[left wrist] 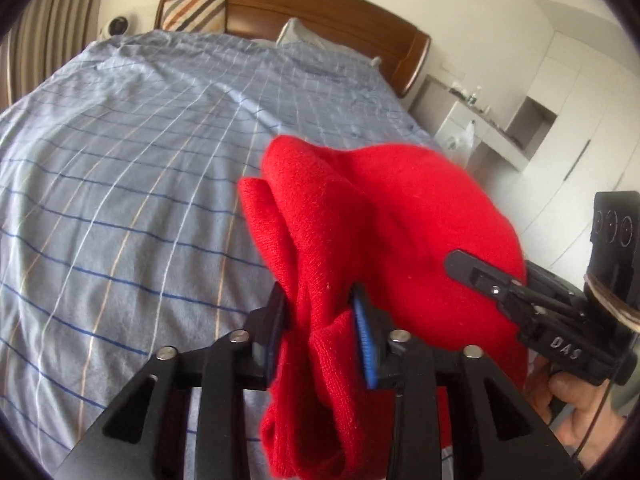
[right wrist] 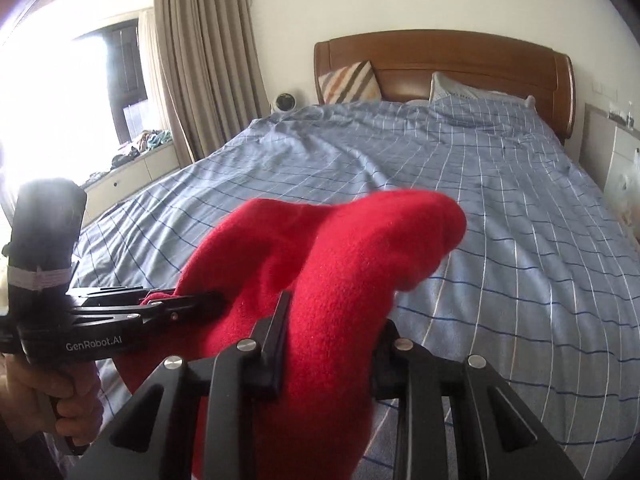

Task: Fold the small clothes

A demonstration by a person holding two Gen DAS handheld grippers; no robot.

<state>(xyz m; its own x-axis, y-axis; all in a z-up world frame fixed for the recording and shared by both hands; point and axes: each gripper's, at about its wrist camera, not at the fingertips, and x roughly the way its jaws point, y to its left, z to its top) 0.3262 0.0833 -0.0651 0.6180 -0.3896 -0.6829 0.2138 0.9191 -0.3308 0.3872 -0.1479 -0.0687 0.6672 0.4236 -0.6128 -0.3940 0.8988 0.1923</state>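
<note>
A red knitted garment hangs bunched in the air above the bed, held from two sides. In the left wrist view my left gripper has a thick fold of it filling the gap between the pads. One finger of the right gripper lies on the cloth's right side; its other finger is hidden behind the fabric. In the right wrist view my right gripper is shut on a wide roll of the red garment. At the left, the left gripper pinches the garment's other end.
The bed's blue checked cover lies below and beyond the garment. A wooden headboard and a striped pillow stand at the far end. Curtains and a window ledge are left, white cabinets right. A hand grips each handle.
</note>
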